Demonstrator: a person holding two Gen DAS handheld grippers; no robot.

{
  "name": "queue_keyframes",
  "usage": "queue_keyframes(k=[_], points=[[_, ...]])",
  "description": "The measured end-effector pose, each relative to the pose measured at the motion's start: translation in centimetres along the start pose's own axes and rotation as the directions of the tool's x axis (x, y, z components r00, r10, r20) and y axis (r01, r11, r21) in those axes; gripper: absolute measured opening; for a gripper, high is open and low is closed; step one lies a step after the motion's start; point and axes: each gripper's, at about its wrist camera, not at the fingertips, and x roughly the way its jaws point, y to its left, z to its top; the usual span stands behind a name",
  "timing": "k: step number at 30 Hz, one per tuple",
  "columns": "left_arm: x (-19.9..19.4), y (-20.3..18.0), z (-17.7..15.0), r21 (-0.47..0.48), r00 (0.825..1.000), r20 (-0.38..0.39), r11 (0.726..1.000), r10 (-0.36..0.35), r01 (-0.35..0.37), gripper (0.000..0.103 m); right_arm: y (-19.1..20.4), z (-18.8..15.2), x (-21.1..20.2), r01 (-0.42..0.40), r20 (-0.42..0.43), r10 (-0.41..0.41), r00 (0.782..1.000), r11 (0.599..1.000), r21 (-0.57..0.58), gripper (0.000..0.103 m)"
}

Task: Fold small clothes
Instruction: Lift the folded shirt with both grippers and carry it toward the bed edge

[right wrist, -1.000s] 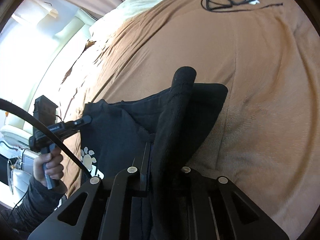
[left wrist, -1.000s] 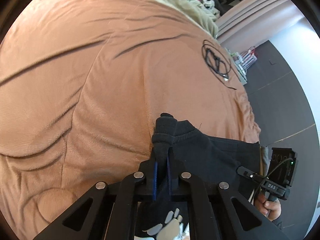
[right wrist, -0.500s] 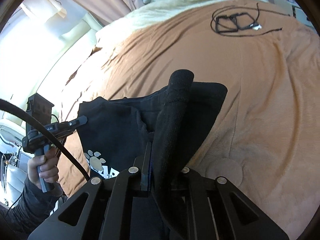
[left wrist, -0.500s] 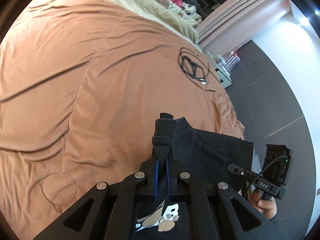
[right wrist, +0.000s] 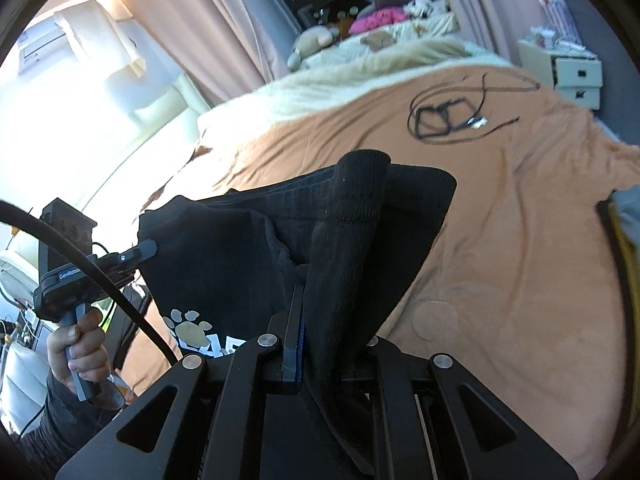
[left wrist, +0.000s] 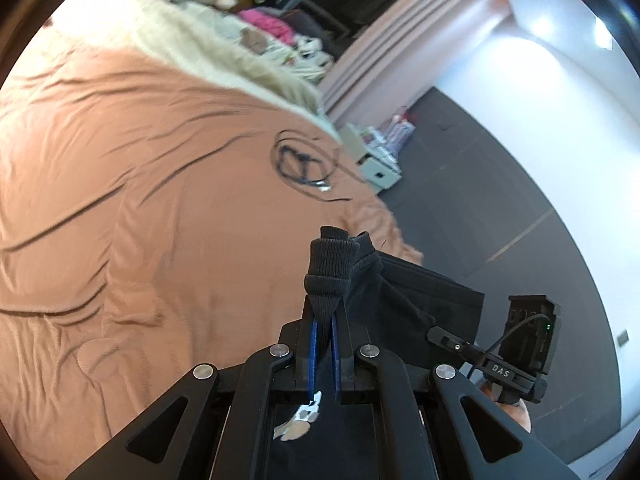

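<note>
A small black garment (left wrist: 404,296) with a white paw print (right wrist: 188,330) hangs between both grippers above the orange bedspread (left wrist: 140,208). My left gripper (left wrist: 324,320) is shut on one ribbed cuff (left wrist: 330,264). My right gripper (right wrist: 316,320) is shut on another ribbed cuff (right wrist: 352,200). Each gripper shows in the other's view, the right one (left wrist: 444,336) at lower right and the left one (right wrist: 140,250) at left. The cloth is lifted off the bed.
A coiled black cable (left wrist: 300,160) lies on the bedspread (right wrist: 520,208), also in the right wrist view (right wrist: 444,116). A cream blanket (left wrist: 224,56) and clothes pile lie at the far end. White drawers (right wrist: 576,76) stand beside the bed. A yellow-grey item (right wrist: 628,248) is at right.
Both grippers have risen and tilted up with the garment, lifting it off the bedspread. More of the room and the far end of the bed shows now.
</note>
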Motion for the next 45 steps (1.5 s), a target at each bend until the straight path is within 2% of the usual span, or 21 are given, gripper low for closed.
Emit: queue_keyframes(k=[6,13,24,31,36,45], points=[[-2.4,-5.0,-0.3,0.056,0.998,0.03,0.997,-0.057,0.055,0.005,1.2,-1.0,-6.4,0.022,0.08,-0.021,0.997,1.0,-0.015,0.006],[-3.1,-11.4,0.0,0.128,0.992,0.049,0.986,-0.115,0.108,0.005,0.9,-1.2,-14.1,0.039,0.201,-0.03,0.979,0.998,-0.041,0.006],[0.8,-22.0,0.4,0.218,0.976,-0.007,0.952,-0.22,0.216,0.005,-2.3,-2.6,-25.0,0.165,0.312,-0.148,0.938,0.986,-0.027,0.006],[4.0,-29.5,-0.5,0.279,0.954,-0.077,0.913,-0.288,0.298,0.005,-2.9,-6.1,-31.5,0.246,0.376,-0.236,0.896,0.969,0.023,0.006],[6.4,-34.5,-1.7,0.313,0.93,-0.135,0.876,-0.341,0.367,0.005,-3.0,-8.4,-34.7,0.299,0.417,-0.297,0.859,0.952,0.064,0.006],[11.0,-41.0,-4.4,0.345,0.887,-0.239,0.82,-0.394,0.457,0.005,-1.5,-12.3,-36.0,0.37,0.439,-0.391,0.809,0.919,0.137,0.006]])
